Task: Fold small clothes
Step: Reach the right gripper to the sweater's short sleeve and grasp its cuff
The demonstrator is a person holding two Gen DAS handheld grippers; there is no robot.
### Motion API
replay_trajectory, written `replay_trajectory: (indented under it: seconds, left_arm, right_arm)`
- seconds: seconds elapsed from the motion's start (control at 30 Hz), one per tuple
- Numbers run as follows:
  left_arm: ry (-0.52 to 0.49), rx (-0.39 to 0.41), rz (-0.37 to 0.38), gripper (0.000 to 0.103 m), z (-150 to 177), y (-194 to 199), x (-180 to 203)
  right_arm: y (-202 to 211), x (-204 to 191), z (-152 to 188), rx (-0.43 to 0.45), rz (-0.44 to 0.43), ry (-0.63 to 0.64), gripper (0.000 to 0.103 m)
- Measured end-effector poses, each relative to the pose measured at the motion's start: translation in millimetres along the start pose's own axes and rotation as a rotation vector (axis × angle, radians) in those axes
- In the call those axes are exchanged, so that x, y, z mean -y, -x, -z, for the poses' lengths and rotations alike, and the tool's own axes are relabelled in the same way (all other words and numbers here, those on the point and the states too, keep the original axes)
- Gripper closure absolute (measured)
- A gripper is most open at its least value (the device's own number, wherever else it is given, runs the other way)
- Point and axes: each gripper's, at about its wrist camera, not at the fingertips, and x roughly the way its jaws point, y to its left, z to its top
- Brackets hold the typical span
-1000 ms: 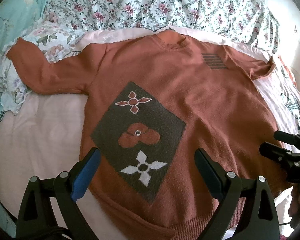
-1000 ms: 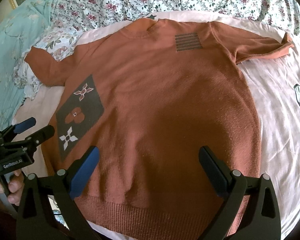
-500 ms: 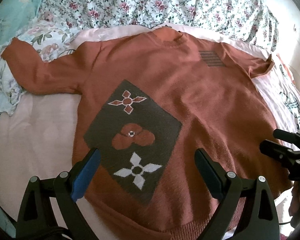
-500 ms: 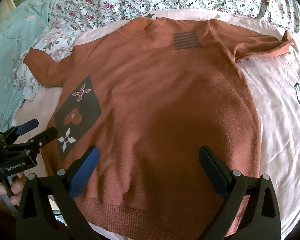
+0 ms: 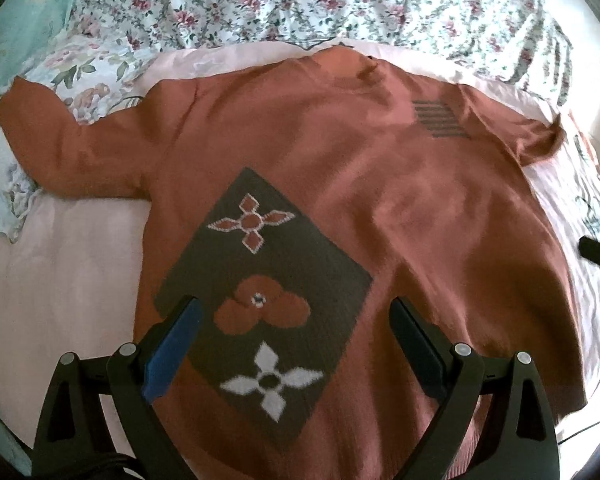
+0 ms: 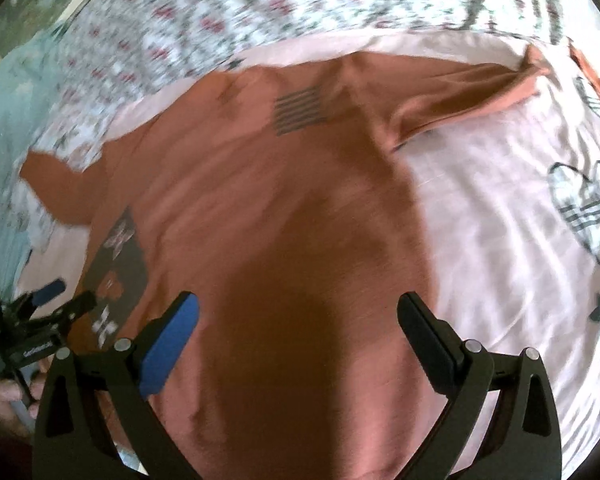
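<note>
Sweater: we see a rust-brown knitted sweater lying flat and front side up on the bed, collar away from us, hem nearest the cameras.
Sleeves: we see both spread outward; the left sleeve rests partly on the flowered quilt, the right sleeve lies on the pink sheet.
Dark patch: we note a grey diamond panel on the lower left of the sweater front, bearing three flower shapes, two rust and one white.
Striped mark: we note a small block of dark horizontal bars on the chest near the right shoulder.
Pink sheet: we see it under the sweater, bare on both sides of the body.
Flowered quilt: we see it bunched along the far edge of the bed, beyond the collar.
Left tongs: we find them spread wide over the dark patch, holding nothing; we cannot tell whether the tips touch the knit.
Right tongs: we find them spread wide over the lower right of the sweater body, holding nothing; this view is motion-blurred.
Hand: in the right wrist view we see fingers gripping the handle of the left tongs at the lower left edge.
</note>
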Motion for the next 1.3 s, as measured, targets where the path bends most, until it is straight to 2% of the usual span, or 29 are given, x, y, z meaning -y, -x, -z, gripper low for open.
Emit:
replay_trajectory:
  seconds: [0.2, 0.27, 0.3, 0.37, 0.47, 0.6, 0.77, 0.9, 1.1, 1.13, 1.17, 1.3]
  left_arm:
    - [0.038, -0.014, -0.026, 0.008, -22.1, -15.7, -4.8]
    - [0.041, -0.023, -0.035, 0.008, -28.3, -21.2, -4.2]
    - [0.038, -0.031, -0.045, 0.008, -30.2, -24.2, -3.0]
    - [0.043, -0.036, -0.036, 0.008, -36.9, -30.6, 0.6]
    - [0.04, -0.053, -0.029, 0.008, -44.7, -40.9, 9.2]
    - [0.026, -0.074, -0.016, 0.008, -54.3, -54.9, 24.8]
    - [0.011, -0.113, -0.017, 0.008, -62.7, -74.1, 40.6]
    - [0.019, -0.135, -0.023, 0.008, -66.6, -85.6, 46.1]
    - [0.043, -0.157, -0.025, 0.008, -74.3, -99.9, 47.5]
    - [0.047, -0.159, -0.026, 0.008, -75.7, -101.5, 47.3]
    - [0.049, -0.159, -0.027, 0.008, -76.9, -102.6, 47.2]
    - [0.059, -0.14, -0.021, 0.008, -82.1, -103.0, 43.4]
  right_arm:
    - [-8.1, 82.2, -37.9, 0.038, 0.058, -0.165, 0.005]
    - [-12.8, 118.0, -54.9, 0.045, 0.077, -0.248, 0.017]
    - [-16.7, 135.8, -64.1, 0.049, 0.078, -0.293, 0.02]
    - [-18.8, 166.4, -81.3, 0.073, 0.08, -0.364, 0.034]
    - [-30.5, 208.2, -113.1, 0.114, 0.091, -0.455, 0.046]
    - [-36.7, 263.4, -152.3, 0.201, 0.089, -0.584, 0.054]
    - [-52.5, 315.9, -196.5, 0.25, 0.09, -0.672, 0.06]
    - [-75.9, 345.7, -221.7, 0.223, 0.117, -0.697, 0.063]
    - [-97.8, 368.4, -233.9, 0.19, 0.115, -0.715, 0.064]
    - [-98.1, 368.4, -236.1, 0.196, 0.113, -0.704, 0.072]
    - [-97.9, 367.8, -237.9, 0.197, 0.103, -0.696, 0.094]
    - [-78.1, 341.0, -241.4, 0.243, 0.079, -0.626, 0.096]
